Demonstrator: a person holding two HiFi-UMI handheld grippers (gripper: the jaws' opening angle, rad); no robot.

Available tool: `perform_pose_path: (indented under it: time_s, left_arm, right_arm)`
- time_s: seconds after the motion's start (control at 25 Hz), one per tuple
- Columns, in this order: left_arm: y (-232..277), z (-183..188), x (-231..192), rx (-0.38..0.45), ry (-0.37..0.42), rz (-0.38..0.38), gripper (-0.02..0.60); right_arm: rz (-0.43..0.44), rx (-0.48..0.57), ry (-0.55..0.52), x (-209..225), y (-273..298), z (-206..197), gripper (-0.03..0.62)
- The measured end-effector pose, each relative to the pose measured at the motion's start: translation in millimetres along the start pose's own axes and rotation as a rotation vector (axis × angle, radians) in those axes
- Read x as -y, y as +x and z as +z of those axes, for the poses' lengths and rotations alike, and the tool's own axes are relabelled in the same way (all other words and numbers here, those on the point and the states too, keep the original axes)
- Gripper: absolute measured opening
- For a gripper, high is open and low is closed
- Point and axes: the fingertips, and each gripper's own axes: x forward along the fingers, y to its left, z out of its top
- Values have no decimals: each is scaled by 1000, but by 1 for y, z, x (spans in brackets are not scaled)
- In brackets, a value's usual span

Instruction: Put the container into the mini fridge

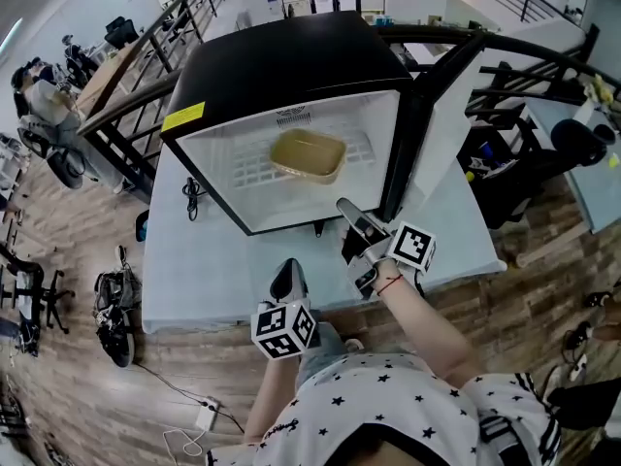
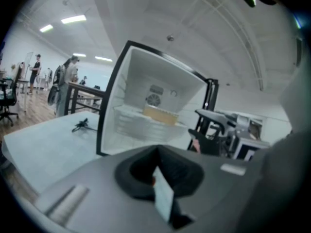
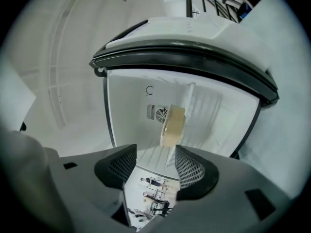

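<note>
The tan container (image 1: 309, 156) rests on the white wire shelf inside the open black mini fridge (image 1: 291, 61). It also shows in the left gripper view as the container (image 2: 159, 114) and in the right gripper view as the container (image 3: 173, 125). My right gripper (image 1: 351, 241) hangs just outside the fridge's front, rolled on its side. Its jaws stand open and empty (image 3: 154, 159), aimed at the container. My left gripper (image 1: 288, 278) is lower, over the table near its front edge. It (image 2: 158, 171) looks shut with nothing in it.
The fridge stands on a pale table (image 1: 204, 270), its door (image 1: 408, 115) swung open to the right. A black cable (image 1: 191, 197) lies on the table left of the fridge. Black railings (image 1: 126, 105) and seated people are at the back left, a chair (image 1: 505, 163) to the right.
</note>
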Motion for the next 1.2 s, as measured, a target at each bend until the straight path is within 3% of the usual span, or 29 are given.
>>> perform_pose_path:
  time_s: [0.08, 0.12, 0.16, 0.24, 0.44, 0.6, 0.88, 1.2]
  left_arm:
    - [-3, 0, 4, 4, 3, -10, 6]
    - [-5, 0, 6, 6, 5, -15, 6]
    - [-6, 0, 8, 8, 7, -21, 6]
    - [-9, 0, 10, 12, 10, -32, 6]
    - [-21, -3, 17, 19, 9, -64, 6]
    - [-36, -9, 20, 15, 2, -87, 6]
    - [-78, -22, 13, 1, -18, -98, 6]
    - [-126, -42, 13, -17, -28, -97, 6]
  right_arm:
    - [-24, -13, -72, -6, -10, -4, 223]
    - [-47, -17, -102, -7, -14, -6, 121]
    - [-70, -22, -137, -8, -19, -9, 74]
    - [-97, -38, -225, -12, -29, -15, 54]
    - [-163, -91, -483, -19, -53, -36, 32]
    - [-216, -125, -606, -19, -72, -59, 28]
    - [-300, -149, -709, -21, -113, -98, 25]
    - [-350, -144, -756, -28, -162, -132, 25]
